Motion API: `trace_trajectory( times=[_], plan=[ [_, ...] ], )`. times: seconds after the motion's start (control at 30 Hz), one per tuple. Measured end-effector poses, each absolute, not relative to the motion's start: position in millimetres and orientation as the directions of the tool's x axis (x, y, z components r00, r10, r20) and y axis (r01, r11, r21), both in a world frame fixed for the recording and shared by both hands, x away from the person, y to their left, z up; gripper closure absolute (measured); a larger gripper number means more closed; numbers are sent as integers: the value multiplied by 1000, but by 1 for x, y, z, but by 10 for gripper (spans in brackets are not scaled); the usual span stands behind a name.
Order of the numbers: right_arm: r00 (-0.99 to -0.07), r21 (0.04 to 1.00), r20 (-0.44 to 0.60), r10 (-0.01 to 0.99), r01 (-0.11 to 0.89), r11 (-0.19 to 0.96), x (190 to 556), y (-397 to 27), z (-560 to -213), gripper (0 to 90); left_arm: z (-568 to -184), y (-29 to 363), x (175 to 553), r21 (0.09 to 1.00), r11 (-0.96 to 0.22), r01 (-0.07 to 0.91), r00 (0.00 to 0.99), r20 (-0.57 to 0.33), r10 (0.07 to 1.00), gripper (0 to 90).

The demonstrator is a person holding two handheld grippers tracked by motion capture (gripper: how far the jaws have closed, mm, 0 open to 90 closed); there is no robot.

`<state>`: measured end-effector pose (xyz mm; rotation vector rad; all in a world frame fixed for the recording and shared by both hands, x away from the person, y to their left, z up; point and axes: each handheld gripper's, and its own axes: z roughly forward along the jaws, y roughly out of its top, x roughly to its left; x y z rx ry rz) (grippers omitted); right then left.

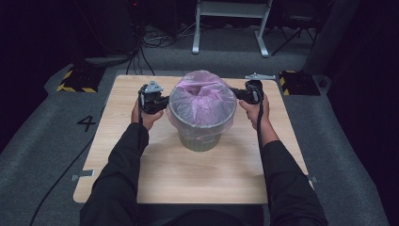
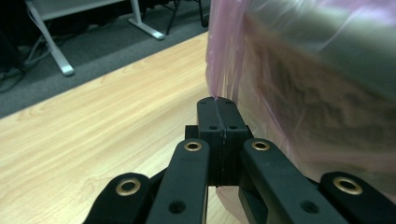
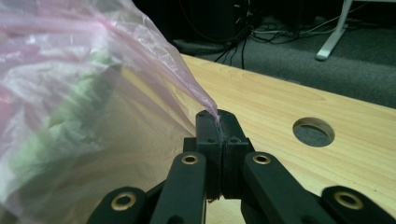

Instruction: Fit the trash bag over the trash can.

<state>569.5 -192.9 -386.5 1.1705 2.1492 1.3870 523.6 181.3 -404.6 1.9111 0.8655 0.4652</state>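
A pale green bin (image 1: 201,137) stands upright at the middle of the wooden table (image 1: 197,174). A thin pink plastic bag (image 1: 202,96) lines it and drapes over its rim. My left gripper (image 1: 164,102) is at the bin's left side, shut on a pinch of the bag's film (image 2: 215,93). At the bin's right side my right gripper (image 1: 236,93) is shut on another pinch of the film (image 3: 211,106), which is pulled taut toward the jaws. The bin's wall (image 2: 327,93) looms close in the left gripper view, blurred behind the plastic.
A round hole (image 3: 313,131) is cut in the tabletop beyond the right gripper. White desk legs (image 1: 229,28) and cables lie on the grey carpet behind the table. Yellow-and-black striped bases (image 1: 77,80) sit at the far corners.
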Motion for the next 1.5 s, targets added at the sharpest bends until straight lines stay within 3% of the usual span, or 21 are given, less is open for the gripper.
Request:
trace_trajectory(
  times=[0.4, 0.83, 0.93, 1.03, 1.2, 1.37, 1.5],
  plan=[
    [-620, 839, 190, 761, 505, 202, 575, -187, -398, 895, -417, 178, 532, 823, -339, 455, 677, -72, 733, 900],
    [-613, 822, 189, 767, 526, 217, 574, -191, -413, 874, -425, 181, 527, 825, -350, 444, 661, -38, 750, 891],
    [-599, 831, 170, 783, 514, 213, 571, -195, -410, 789, -419, 188, 519, 853, -324, 410, 633, -10, 774, 724],
    [-590, 847, 148, 793, 490, 206, 565, -203, -406, 695, -413, 196, 506, 868, -340, 362, 608, 57, 792, 667],
    [-609, 850, 64, 791, 448, 277, 552, -219, -402, 558, -410, 210, 487, 869, -350, 349, 589, 87, 804, 509],
    [-662, 867, 50, 748, 400, 296, 543, -231, -398, 384, -407, 214, 467, 880, -367, 301, 653, 91, 752, 366],
    [-692, 854, 3, 722, 378, 358, 536, -234, -394, 308, -405, 210, 450, 872, -401, 280, 704, 98, 704, 260]
  ],
)
